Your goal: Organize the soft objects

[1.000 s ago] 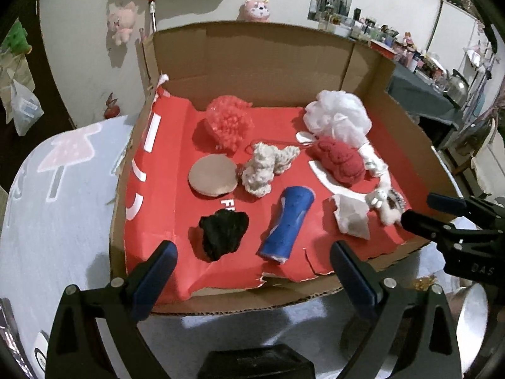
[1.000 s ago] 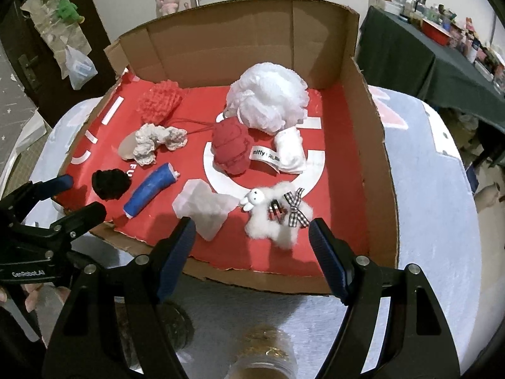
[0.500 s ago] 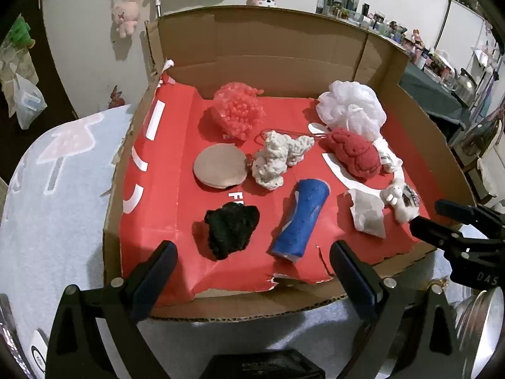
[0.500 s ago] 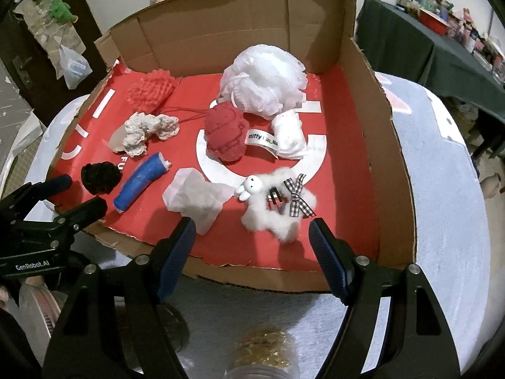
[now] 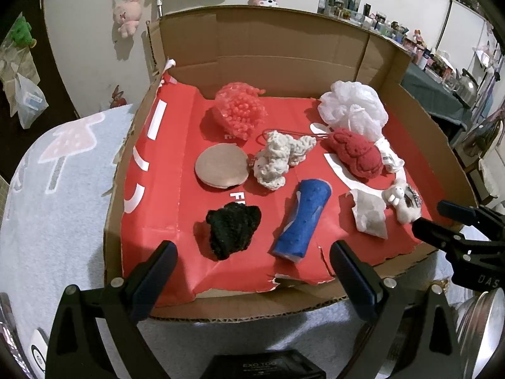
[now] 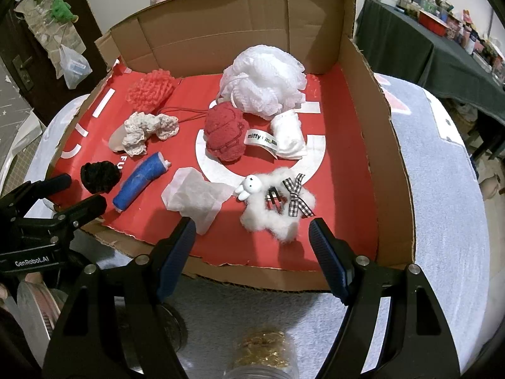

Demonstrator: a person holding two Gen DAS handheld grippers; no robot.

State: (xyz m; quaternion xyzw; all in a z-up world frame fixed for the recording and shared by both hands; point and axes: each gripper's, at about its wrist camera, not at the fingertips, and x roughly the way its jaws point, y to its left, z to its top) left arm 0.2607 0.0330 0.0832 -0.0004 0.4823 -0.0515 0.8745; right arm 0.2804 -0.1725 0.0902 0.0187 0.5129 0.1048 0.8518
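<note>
Pale blue patterned cloth (image 5: 63, 170) covers the table under a shallow cardboard box (image 6: 388, 145) lined with red printed paper (image 5: 157, 214), a cluttered room behind. Both grippers hover at the box's near edge with jaws wide apart and nothing between them: the left gripper (image 5: 252, 262) and the right gripper (image 6: 252, 237). Just ahead of the right gripper, at its twelve o'clock, lies the white fluffy rabbit hair clip (image 6: 277, 202), with a thin white sheet (image 6: 195, 195) at eleven o'clock; closing low there could pinch the sheet or the liner's torn front edge instead of the toy, and the clip's loose fluff may slip from the pads. Ahead of the left gripper sit a black crocheted scrunchie (image 5: 232, 230) at eleven o'clock and a blue foam roll (image 5: 303, 218) at one o'clock, which would probably roll if nudged sideways. Farther in are a tan round pad (image 5: 221, 165), a cream crocheted piece (image 5: 281, 158), a red knitted plush (image 6: 224, 134) with what seems a white tagged pouch (image 6: 288, 134) beside it, a coral bobbled pouf (image 5: 238, 112) and a white mesh bath pouf (image 6: 263, 80) by the back wall.
</note>
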